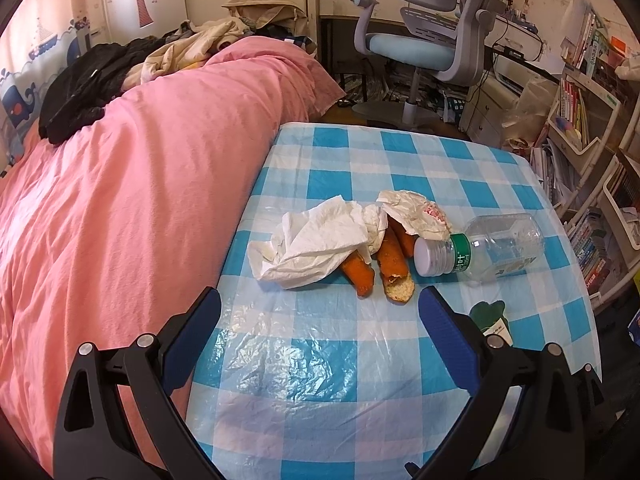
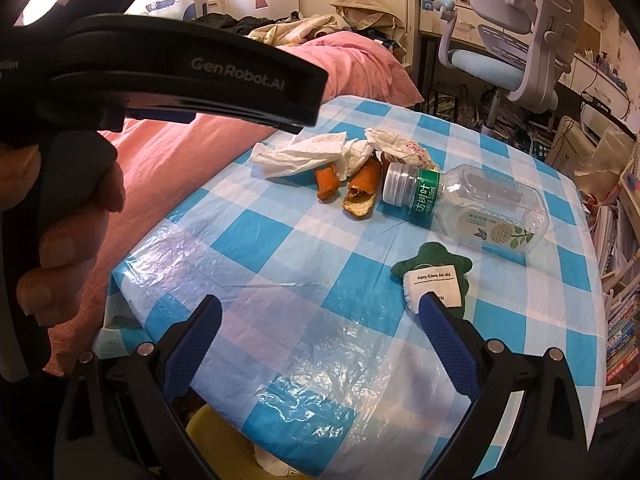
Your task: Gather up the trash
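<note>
- A cluttered bedroom: a bed under a soft, wrinkled pink duvet (image 1: 132,184), a pale grey desk chair (image 1: 432,28) with a light blue seat, and shelves packed with books (image 1: 592,248) on the right.
- The table (image 1: 360,380) wears a glossy, crinkled plastic cloth in blue and white checks and stands right against the bed.
- A clear plastic bottle (image 2: 480,204) lies on its side mid-table, ribbed white cap toward the peels, with a green neck band and a printed label.
- A crumpled white tissue (image 1: 316,244), soft and creased, lies left of the bottle, partly draped over the peels.
- A smaller crumpled wrapper (image 1: 416,212), white with red print, rests against the bottle's cap end.
- Curled orange peels (image 1: 392,268), bright outside and pale and pithy inside, lie between tissue and bottle.
- A small dark green plush toy (image 2: 436,276) with a white paper tag lies nearer the edge.
- The left gripper (image 1: 320,308) hovers with its ribbed blue fingers spread wide, holding nothing; the peels lie just beyond the gap.
- The right gripper (image 2: 320,316) is likewise spread and empty; the plush toy sits just by its right fingertip, with the trash pile farther ahead.
- A hand (image 2: 68,232) grips the left tool's black handle.
</note>
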